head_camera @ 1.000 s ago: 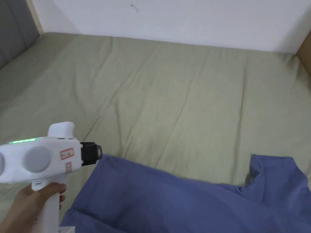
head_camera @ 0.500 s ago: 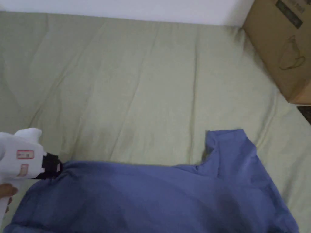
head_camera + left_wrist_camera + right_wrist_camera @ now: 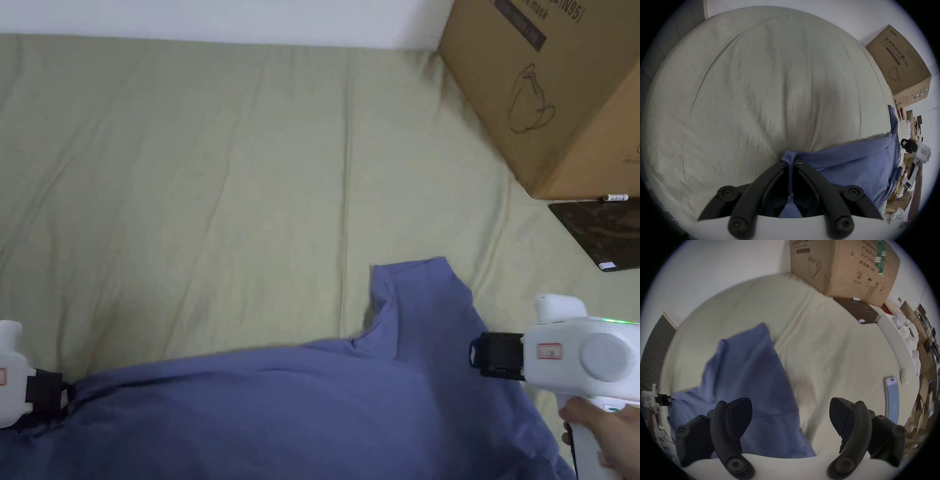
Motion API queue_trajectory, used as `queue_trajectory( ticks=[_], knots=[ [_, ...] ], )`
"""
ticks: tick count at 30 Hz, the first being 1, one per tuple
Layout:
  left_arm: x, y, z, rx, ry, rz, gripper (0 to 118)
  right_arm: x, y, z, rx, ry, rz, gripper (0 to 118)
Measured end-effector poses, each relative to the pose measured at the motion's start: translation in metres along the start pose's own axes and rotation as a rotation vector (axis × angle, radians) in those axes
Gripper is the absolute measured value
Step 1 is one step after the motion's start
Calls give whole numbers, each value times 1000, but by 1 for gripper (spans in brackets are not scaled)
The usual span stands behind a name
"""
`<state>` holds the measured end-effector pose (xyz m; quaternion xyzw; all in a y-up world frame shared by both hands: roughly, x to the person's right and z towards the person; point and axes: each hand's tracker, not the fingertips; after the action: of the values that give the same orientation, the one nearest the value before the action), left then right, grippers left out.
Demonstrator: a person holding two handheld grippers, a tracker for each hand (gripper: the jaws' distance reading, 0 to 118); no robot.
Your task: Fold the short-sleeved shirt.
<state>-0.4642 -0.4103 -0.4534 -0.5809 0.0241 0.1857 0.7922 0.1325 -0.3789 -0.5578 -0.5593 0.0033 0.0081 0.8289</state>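
The left gripper point(image 3: 790, 164) has its fingers point(image 3: 778, 168) pinched tight on a corner of the blue shirt point(image 3: 300, 412). The right gripper point(image 3: 791, 417) has its fingers point(image 3: 737, 415) wide apart, with nothing between them, just above the shirt's sleeve end. The shirt lies spread on the green bed sheet point(image 3: 250, 187). A big cardboard box point(image 3: 550, 81) sits at the bed's far corner.
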Motion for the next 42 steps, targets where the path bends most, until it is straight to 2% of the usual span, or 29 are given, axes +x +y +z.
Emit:
queue_trajectory(
  ticks=[1, 2, 3, 4, 5, 6, 7, 8, 11, 12, 15, 21, 26, 30, 33, 34, 36, 39, 40, 41, 42],
  knots=[
    [4, -1, 2, 0, -4, 14, 3, -4, 1, -10, -40, -1, 26, 97],
    [4, 0, 2, 11, 11, -17, 3, -9, -1, -13, -77, -8, 52, 88],
    [5, -1, 1, 14, 16, -18, 3, -13, -3, -13, -79, 3, 56, 65],
    [6, -2, 1, 17, 21, -19, 3, -18, -3, -7, -44, -5, 50, 55],
    [9, -2, 2, 22, 45, -30, 3, -19, -1, 3, -36, -3, 76, 43],
    [12, -1, 3, 23, 60, -45, 3, -16, 0, 7, -3, 23, 77, 17],
    [14, 0, 6, 20, 76, -67, 3, -15, 1, 16, 37, 38, 49, 2],
    [17, 1, 12, 18, 87, -78, 3, -14, 2, 28, 21, 60, 42, 2],
    [26, -8, 54, 29, 101, -94, 3, -7, -7, 77, 105, 143, 5, 2],
    [25, -11, 68, 115, 41, -86, 3, -3, -13, 92, 132, 161, 1, 2],
    [19, -35, 125, 219, 17, -86, 3, 5, -43, 144, 200, 207, -7, 2],
    [-7, -106, 176, 248, -11, -19, 3, 20, -129, 198, 213, 213, -14, 2],
    [-2, -157, 153, 184, -4, 7, 3, 19, -198, 175, 80, 107, -31, 2],
    [-14, -176, 103, 37, 74, 11, 3, 20, -231, 128, -54, 89, -104, 2],
    [-9, -185, 81, -9, 115, -47, 3, 17, -239, 104, -40, 101, -141, 3],
    [-4, -183, 79, 61, 126, -64, 3, 20, -239, 96, -1, 101, -154, 5],
    [4, -181, 82, 65, 161, -105, 4, 19, -240, 93, 11, 100, -147, 8],
    [0, -186, 90, 85, 133, -87, 9, 24, -240, 105, 24, 124, -160, 10],
    [-4, -187, 97, 102, 95, -38, 14, 27, -239, 112, 27, 139, -187, 24],
    [-12, -190, 108, 120, 32, 41, 26, 32, -238, 125, 31, 176, -229, 45],
    [-21, -193, 124, 139, -49, 147, 40, 45, -236, 136, 23, 229, -259, 73]
  ],
)
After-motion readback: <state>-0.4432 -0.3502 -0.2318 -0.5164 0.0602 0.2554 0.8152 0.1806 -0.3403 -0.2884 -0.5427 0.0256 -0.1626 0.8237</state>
